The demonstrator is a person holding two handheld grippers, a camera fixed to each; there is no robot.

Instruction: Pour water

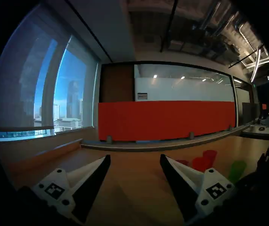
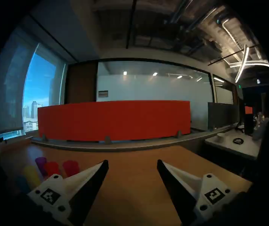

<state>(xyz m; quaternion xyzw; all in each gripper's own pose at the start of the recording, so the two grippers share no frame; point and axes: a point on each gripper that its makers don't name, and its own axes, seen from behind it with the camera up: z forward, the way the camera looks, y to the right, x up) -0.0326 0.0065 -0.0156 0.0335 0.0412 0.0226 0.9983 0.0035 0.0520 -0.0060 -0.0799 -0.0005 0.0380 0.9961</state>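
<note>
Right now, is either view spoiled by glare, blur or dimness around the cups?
Left gripper view: bright window, dim table, red cups and green cup soft at the edge. Right gripper view: ceiling light flares, coloured cups dark, blurred; fisheye curves both.

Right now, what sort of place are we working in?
Probably an open-plan office high in a city tower: a long wooden desk with a red divider panel, a window onto skyscrapers.

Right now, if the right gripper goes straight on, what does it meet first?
Nothing near: the right gripper faces open wooden table, cups off to its left. The red partition looks first, though depth is unclear.
</note>
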